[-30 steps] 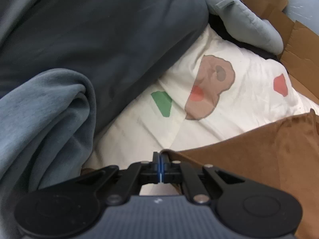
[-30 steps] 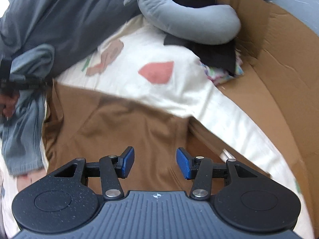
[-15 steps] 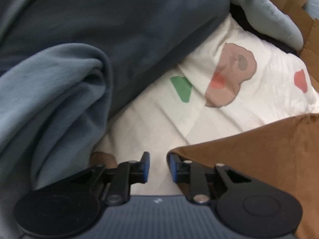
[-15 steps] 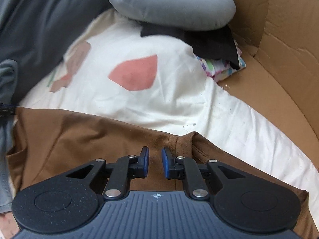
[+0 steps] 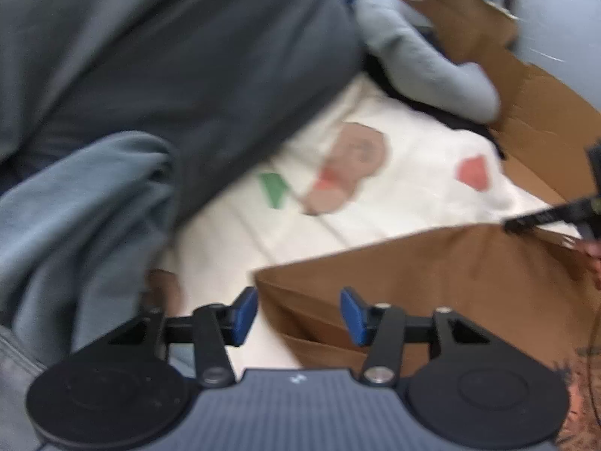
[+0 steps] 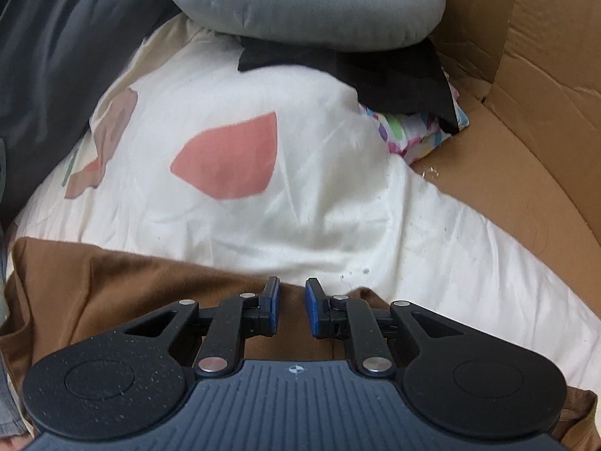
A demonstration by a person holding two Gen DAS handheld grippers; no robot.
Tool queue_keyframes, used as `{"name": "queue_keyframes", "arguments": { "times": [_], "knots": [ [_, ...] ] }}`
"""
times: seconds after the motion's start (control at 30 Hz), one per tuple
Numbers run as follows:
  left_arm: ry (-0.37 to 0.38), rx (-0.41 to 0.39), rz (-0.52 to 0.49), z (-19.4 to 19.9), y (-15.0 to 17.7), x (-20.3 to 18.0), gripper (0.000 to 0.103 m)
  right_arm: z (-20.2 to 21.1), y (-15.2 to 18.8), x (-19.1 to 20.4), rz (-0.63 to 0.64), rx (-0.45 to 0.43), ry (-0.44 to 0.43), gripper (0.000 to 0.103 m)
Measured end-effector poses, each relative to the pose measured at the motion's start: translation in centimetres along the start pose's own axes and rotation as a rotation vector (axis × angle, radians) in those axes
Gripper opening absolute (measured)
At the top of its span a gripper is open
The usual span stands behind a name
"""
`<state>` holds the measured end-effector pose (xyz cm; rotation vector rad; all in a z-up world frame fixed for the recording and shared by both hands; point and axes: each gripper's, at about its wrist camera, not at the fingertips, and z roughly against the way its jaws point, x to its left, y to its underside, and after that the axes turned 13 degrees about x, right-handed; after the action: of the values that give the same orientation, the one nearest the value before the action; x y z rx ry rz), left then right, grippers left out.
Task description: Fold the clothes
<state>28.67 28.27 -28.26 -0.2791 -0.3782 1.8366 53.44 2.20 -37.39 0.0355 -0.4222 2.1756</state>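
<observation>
1. The left gripper (image 5: 298,315) is opening its jaws, pads off the brown shirt (image 5: 432,274) lying between them.
2. The right gripper (image 6: 292,310) is squeezing the brown shirt's top edge, jaws nearly closed.

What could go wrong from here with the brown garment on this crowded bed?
1. The left tongs are opening with nothing pinched; the brown garment corner could slump.
2. The right tongs show a gap, so their hold on its edge looks doubtful.
3. The blue-grey sweatshirt crowds the folding space.
</observation>
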Motion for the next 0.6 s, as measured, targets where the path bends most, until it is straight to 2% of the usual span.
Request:
{"name": "queue_keyframes", "arguments": {
  "times": [0.13, 0.23, 0.3, 0.47, 0.53, 0.6],
  "knots": [
    [0.058, 0.027, -0.036, -1.4, 0.5, -2.5, 0.055, 0.7, 0.1, 0.5, 0.02, -0.004, -0.018, 0.028],
    [0.059, 0.037, -0.07, -2.4, 0.8, -4.0, 0.052, 1.1, 0.5, 1.0, 0.051, -0.002, -0.025, 0.028],
    [0.054, 0.053, -0.088, -3.1, 1.0, -4.8, 0.044, 1.3, 0.8, 1.3, 0.064, 0.0, -0.028, 0.028],
    [0.061, 0.086, -0.125, -4.3, 1.5, -5.6, 0.042, 2.3, 1.3, 2.3, 0.086, -0.021, -0.034, 0.028],
    [0.047, 0.12, -0.151, -5.0, 1.8, -5.8, 0.027, 2.6, 1.3, 2.6, 0.087, -0.024, -0.042, 0.028],
    [0.045, 0.157, -0.161, -5.4, 2.2, -5.7, 0.008, 2.9, 1.3, 3.0, 0.088, -0.027, -0.05, 0.028]
  ]
}}
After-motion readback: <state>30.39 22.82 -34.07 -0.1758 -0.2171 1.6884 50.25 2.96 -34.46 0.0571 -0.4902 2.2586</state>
